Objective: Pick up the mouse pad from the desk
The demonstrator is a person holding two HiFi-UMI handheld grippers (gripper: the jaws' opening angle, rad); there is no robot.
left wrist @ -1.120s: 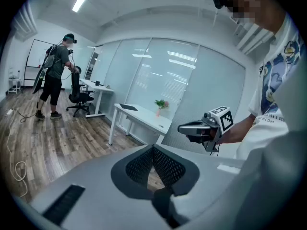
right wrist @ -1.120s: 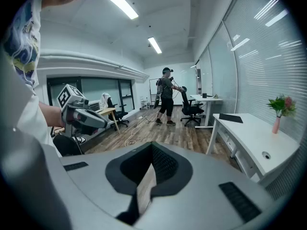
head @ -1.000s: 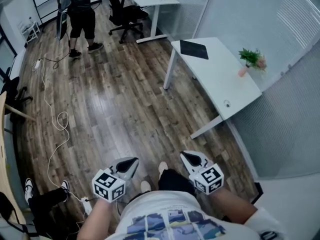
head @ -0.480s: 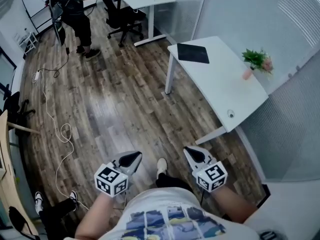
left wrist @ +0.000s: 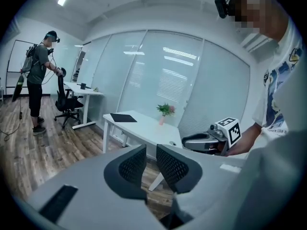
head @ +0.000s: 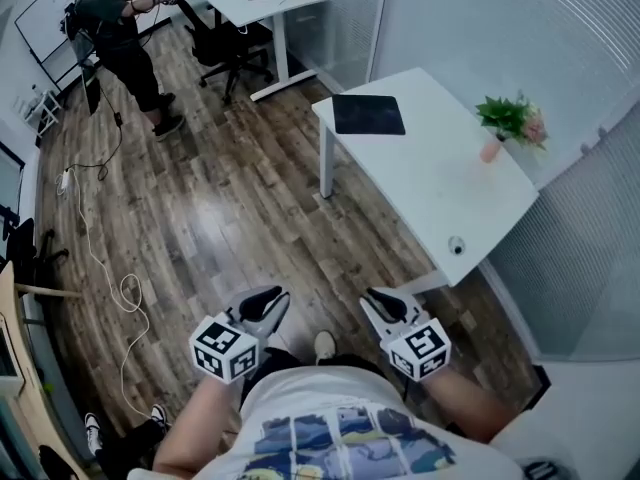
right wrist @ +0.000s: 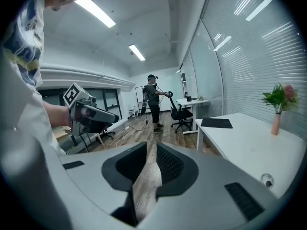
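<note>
Plainly, the pickup has not begun. The pad lies flat at the far corner of the white surface, untouched. Both claws are held low in front of the wearer, over the floor and well apart from the pad. All of the approach, the grasp and the lift is left to do.

The left claw is opening. Its own view shows a narrow gap between the meshed pads, with nothing in it. The right claw also has its jaws slightly apart, and only floor shows through the slit.

The head view alone gives the layout from above: pad at one end, plant by the glass wall, a small round fitting near the nearer edge, and a cable trailing across the floor. It does not show the jaw gaps clearly; the two claw views do. Each claw view also catches the other claw from the side and sees the pad edge-on as a thin dark slab. Another person stands far off by a second desk.
</note>
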